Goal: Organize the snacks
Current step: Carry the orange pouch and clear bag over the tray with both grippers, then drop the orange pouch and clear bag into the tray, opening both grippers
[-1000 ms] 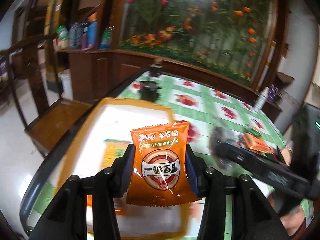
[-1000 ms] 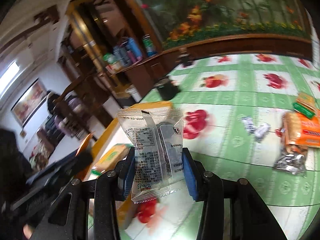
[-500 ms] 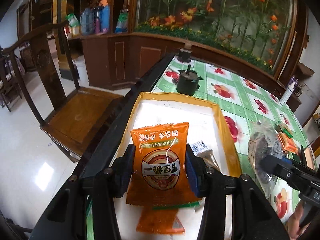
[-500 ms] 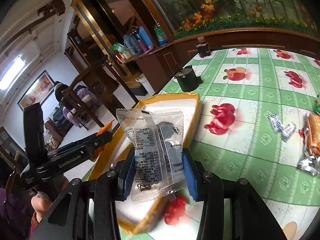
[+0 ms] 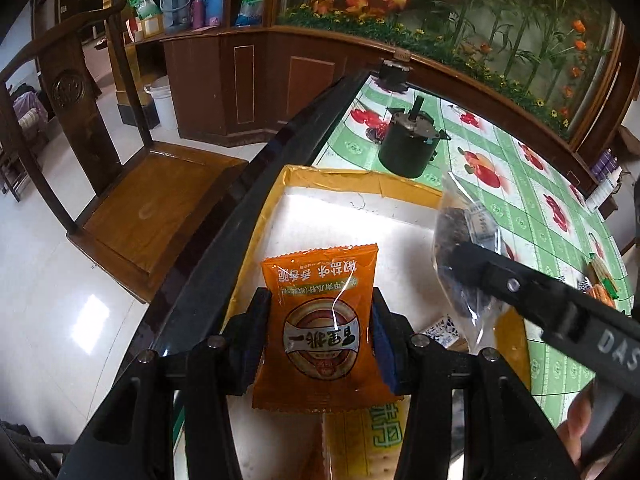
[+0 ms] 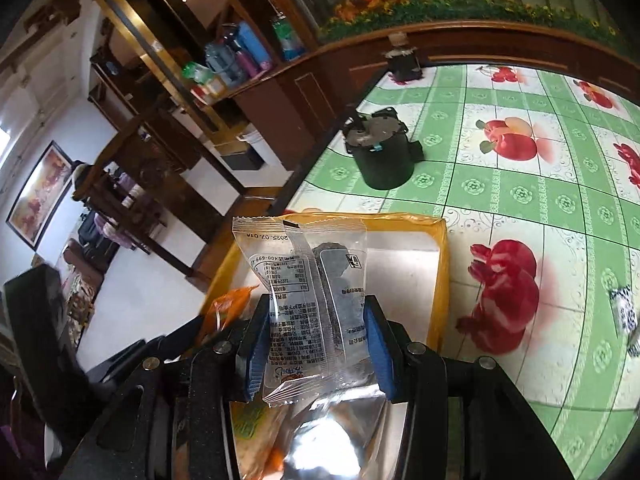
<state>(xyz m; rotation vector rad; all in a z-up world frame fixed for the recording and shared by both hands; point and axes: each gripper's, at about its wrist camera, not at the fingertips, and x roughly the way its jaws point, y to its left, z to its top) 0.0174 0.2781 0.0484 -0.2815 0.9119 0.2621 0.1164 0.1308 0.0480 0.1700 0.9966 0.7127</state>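
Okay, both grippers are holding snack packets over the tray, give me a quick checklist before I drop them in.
1. Left gripper shut on the orange packet: ok.
2. Right gripper shut on the clear packet: ok.
3. Both packets over the yellow-rimmed tray: ok in both wrist views.
4. Bare tray floor ahead of the orange packet: ok, white floor shows beyond it.
5. What lies under the packets: a yellow cracker pack and a small blue-and-white wrapper are already in the tray; height above them cannot tell.
6. Grippers apart from each other: cannot tell, they sit close together.
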